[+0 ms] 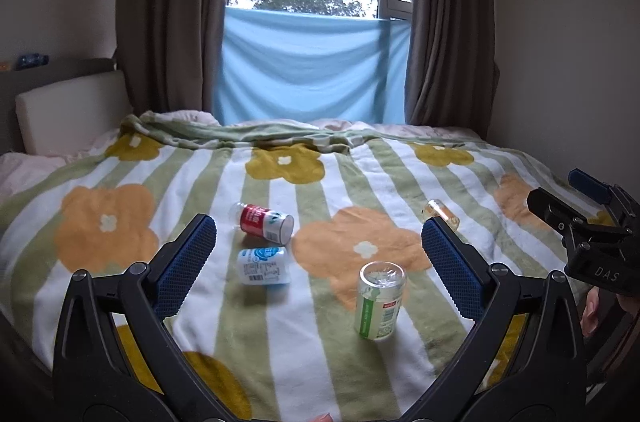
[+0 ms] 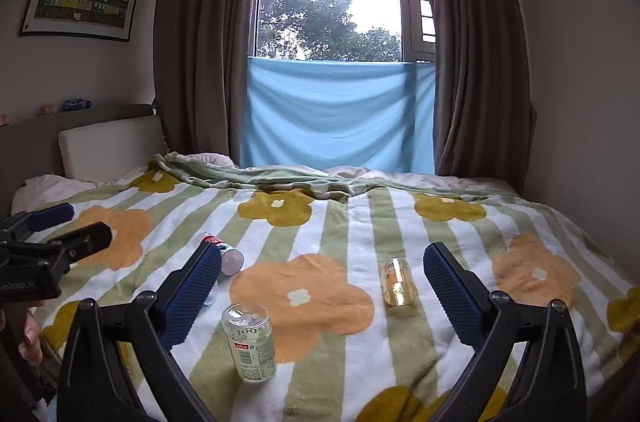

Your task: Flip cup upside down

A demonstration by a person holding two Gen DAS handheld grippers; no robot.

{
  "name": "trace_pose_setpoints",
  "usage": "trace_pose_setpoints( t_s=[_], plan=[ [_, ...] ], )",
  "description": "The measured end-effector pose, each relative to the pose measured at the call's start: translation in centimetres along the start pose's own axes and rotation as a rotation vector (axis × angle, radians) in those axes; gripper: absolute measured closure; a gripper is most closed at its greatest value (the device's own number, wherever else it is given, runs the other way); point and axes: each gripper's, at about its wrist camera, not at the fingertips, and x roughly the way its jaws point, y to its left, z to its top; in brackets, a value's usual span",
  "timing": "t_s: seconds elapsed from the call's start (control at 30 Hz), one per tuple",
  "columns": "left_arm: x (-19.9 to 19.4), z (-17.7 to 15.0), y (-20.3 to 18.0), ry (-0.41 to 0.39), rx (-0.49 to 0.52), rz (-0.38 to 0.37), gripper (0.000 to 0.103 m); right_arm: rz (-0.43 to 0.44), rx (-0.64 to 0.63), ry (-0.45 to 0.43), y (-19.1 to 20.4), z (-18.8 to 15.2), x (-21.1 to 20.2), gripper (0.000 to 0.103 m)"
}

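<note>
A clear cup (image 1: pixel 380 302) with a green label is standing upright, long axis vertical, on the flowered blanket (image 1: pixel 280 322) at lower centre-right. The left gripper (image 1: pixel 318 256) and right gripper (image 2: pixel 322 280) are hovering, jaws spread, holding nothing. Gripping it squarely at mid-body should make turning easier.

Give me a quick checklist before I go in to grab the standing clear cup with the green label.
1. Left gripper open: ok.
2. Right gripper open: ok.
3. Green-label cup standing on the blanket, nothing touching it: ok.
4. Cup already upside down: cannot tell.
5. Cup between a gripper's fingers: not ok, both are short of it.
6. Lying red-label bottle, white bottle and amber bottle apart from the cup: ok.
</note>
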Motion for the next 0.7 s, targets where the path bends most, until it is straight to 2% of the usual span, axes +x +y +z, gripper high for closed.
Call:
trace_pose_setpoints(
  t_s=[0.27,0.7],
  plan=[
    [-1.3,-0.9,1.1,-0.031,0.004,-0.002,0.001,-0.028,0.016,0.0,0.5,-0.2,-0.5,0.002],
    [-1.6,-1.2,0.3,-0.038,0.022,-0.015,0.001,-0.03,0.025,0.0,0.5,0.0,-1.0,0.002]
  ],
)
